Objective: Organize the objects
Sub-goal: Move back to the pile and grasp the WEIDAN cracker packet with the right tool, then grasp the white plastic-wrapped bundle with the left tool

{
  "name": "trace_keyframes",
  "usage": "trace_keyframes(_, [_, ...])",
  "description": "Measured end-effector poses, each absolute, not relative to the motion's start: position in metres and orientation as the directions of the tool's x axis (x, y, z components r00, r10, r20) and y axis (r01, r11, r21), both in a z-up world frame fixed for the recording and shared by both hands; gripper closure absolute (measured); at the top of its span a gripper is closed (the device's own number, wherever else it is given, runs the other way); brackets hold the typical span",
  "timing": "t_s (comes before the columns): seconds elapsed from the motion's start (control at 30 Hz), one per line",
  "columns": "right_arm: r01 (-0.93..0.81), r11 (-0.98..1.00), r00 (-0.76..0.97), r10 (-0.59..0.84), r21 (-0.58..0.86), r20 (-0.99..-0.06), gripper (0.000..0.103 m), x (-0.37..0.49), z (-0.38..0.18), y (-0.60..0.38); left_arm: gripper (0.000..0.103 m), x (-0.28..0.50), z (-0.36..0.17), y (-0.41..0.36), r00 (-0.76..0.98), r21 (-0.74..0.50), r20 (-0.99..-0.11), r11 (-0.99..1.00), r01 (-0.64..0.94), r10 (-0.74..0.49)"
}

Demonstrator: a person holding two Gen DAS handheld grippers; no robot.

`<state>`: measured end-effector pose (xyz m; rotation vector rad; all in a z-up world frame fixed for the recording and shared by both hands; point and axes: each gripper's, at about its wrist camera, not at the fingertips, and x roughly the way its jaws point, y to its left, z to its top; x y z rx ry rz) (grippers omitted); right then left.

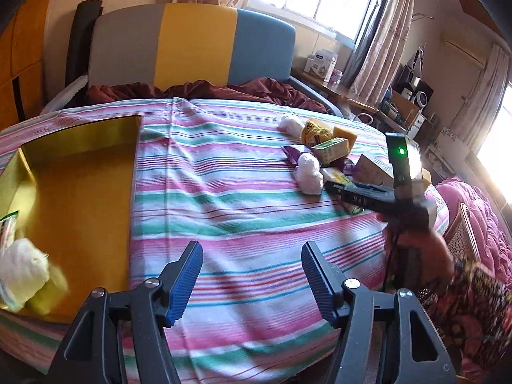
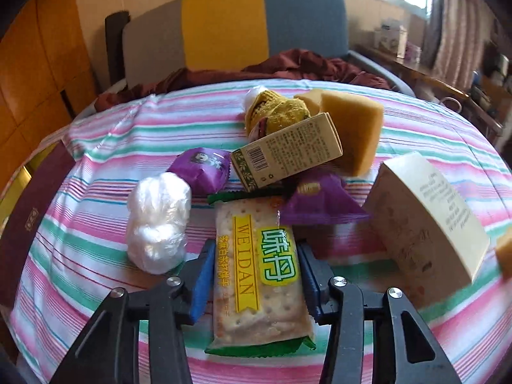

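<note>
Cracker packet (image 2: 259, 272), labelled WEIDAN with green crimped ends, lies lengthwise between the fingers of your right gripper (image 2: 256, 275) on the striped bedsheet (image 2: 96, 288). Both blue pads (image 2: 201, 284) sit against the packet's long edges, so the jaws are closed on it; no earlier view is available to compare. The packet rests flat on the sheet.

From the packet, note the surrounding items:
- At 10 o'clock, just beside it: a white plastic-wrapped bundle (image 2: 158, 224).
- At 11 o'clock: a purple wrapped snack (image 2: 200, 169).
- At 12 o'clock, leaning over its far end: a small green-trimmed carton (image 2: 288, 153) with a barcode.
- At 1 o'clock: a second purple wrapper (image 2: 320, 204), then a yellow sponge block (image 2: 355, 128).
- At 3 o'clock: a cream box (image 2: 425, 217), tilted.

Your left gripper (image 1: 252, 275) hovers over bare sheet with its jaws spread wide and nothing between them. At its 9 o'clock sits a gold-lined open box (image 1: 80, 198), holding a white bundle (image 1: 22, 265) in its near corner. In the left wrist view, your right gripper appears at 2 o'clock, gripped by a hand (image 1: 416, 246).
</note>
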<state>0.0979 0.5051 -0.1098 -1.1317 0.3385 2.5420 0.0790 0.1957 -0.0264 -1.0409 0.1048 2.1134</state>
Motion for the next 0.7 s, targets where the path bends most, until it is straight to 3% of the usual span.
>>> trace_keyframes(0.13, [-0.391,-0.915,-0.668,0.208,0.1,-0.715,0.054,0.112,-0.109,0.497,0.038,0.073,-0.027,0.222,-0.362,-0.236,-0.717,-0.696,-0.678,0.596])
trace_keyframes(0.33, [-0.524,-0.844,-0.654,0.312,0.115,-0.689,0.054,0.129,-0.112,0.506,0.038,0.059,-0.036,0.272,-0.316,-0.256,-0.736,-0.677,-0.69,0.599])
trace_keyframes(0.7, [-0.534,-0.833,-0.677,0.317,0.147,-0.664,0.054,0.142,-0.114,0.509,0.04,0.025,-0.062,0.364,-0.289,-0.239,-0.753,-0.655,-0.717,0.591])
